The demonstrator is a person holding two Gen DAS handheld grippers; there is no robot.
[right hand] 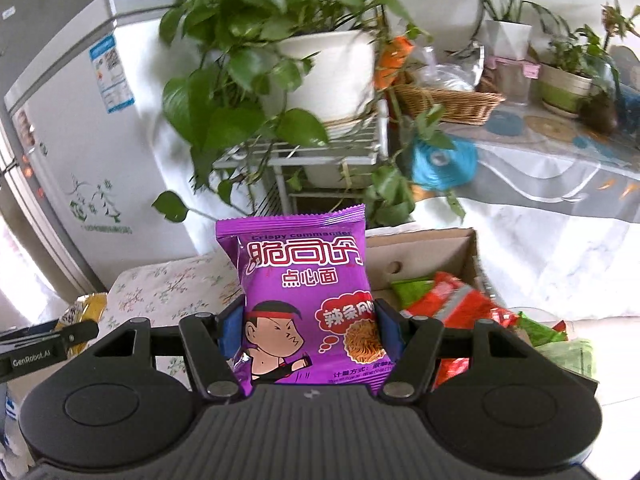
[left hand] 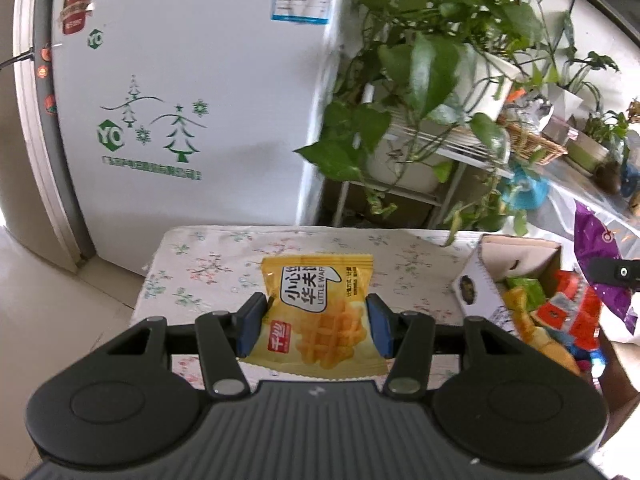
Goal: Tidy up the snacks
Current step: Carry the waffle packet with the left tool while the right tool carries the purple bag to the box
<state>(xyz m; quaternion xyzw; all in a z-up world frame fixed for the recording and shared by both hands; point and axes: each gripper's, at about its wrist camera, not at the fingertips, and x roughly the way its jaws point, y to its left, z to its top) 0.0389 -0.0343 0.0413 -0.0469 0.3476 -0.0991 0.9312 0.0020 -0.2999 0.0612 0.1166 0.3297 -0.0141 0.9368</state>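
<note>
My left gripper [left hand: 316, 320] is shut on a yellow waffle snack packet [left hand: 320, 304], held above a small table with a floral cloth [left hand: 200, 268]. My right gripper [right hand: 310, 326] is shut on a purple noodle snack packet [right hand: 304, 296], held upright above the table's right side. The purple packet also shows at the right edge of the left wrist view [left hand: 600, 240]. An open cardboard box [left hand: 516, 256] on the right holds several red, green and yellow snack packets [right hand: 452, 300]. The left gripper's tip shows at the left of the right wrist view [right hand: 48, 340].
A white fridge [left hand: 180, 100] stands behind the table. A potted trailing plant [right hand: 280, 60] sits on a white wire rack [right hand: 300, 156]. A side counter with a wicker basket [right hand: 448, 100], more plant pots [right hand: 564, 84] and a blue object [right hand: 444, 160] is at the right.
</note>
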